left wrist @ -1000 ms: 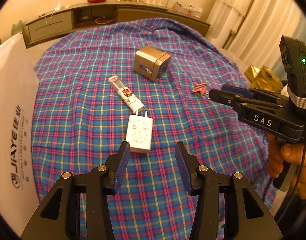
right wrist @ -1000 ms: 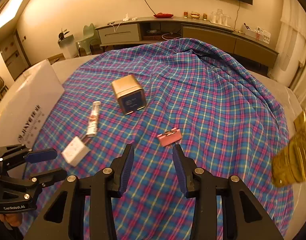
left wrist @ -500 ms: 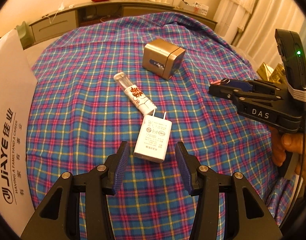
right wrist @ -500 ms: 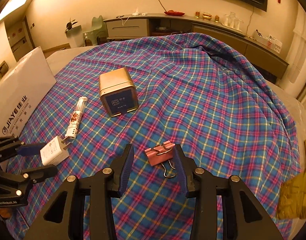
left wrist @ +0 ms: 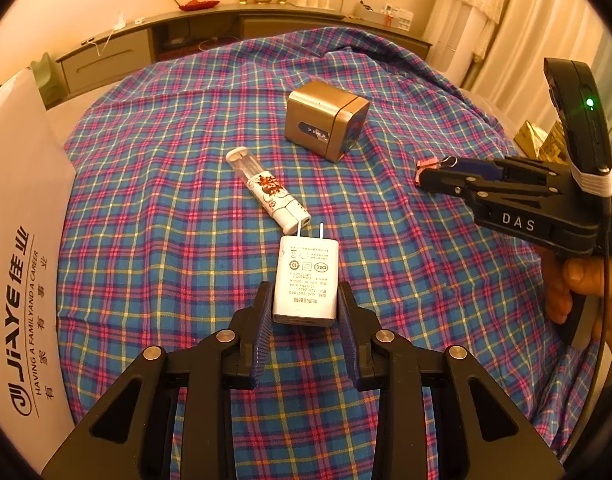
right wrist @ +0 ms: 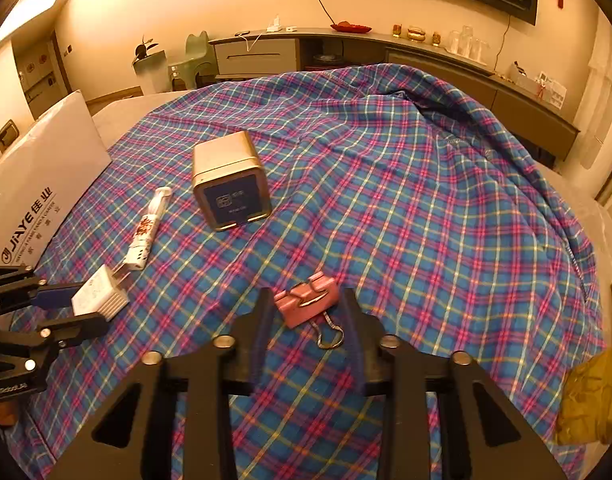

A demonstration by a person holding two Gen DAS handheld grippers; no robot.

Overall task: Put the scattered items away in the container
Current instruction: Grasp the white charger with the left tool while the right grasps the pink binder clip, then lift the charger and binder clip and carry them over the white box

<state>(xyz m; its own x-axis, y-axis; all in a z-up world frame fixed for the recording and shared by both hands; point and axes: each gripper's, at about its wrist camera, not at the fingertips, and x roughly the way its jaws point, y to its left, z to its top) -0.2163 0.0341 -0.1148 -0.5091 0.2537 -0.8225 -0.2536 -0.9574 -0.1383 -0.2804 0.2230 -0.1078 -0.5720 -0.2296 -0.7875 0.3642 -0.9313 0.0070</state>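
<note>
Scattered items lie on a plaid cloth (left wrist: 154, 208) spread over a bed: a white charger (left wrist: 306, 280), a white tube (left wrist: 268, 192) with a red pattern, a gold tin (left wrist: 326, 124) with a blue label, and a pink binder clip (right wrist: 306, 304).

The left hand-held gripper (left wrist: 305, 312) has just been closing, and its blue pads now press both sides of the charger's near end. The charger lies flat on the cloth, prongs pointing away, just beside the tube's near end. The tin sits farther back, apart from the tube.

The right hand-held gripper (right wrist: 306, 316) has its jaws spread around the binder clip. They have just been opening a little, and small gaps show on both sides of the clip. The clip rests on the cloth, its wire handle toward the camera.

A white carton (left wrist: 18, 240) printed with "JiAYE" stands at the cloth's left edge. A hand (left wrist: 578, 292) grips the right tool's handle.
</note>
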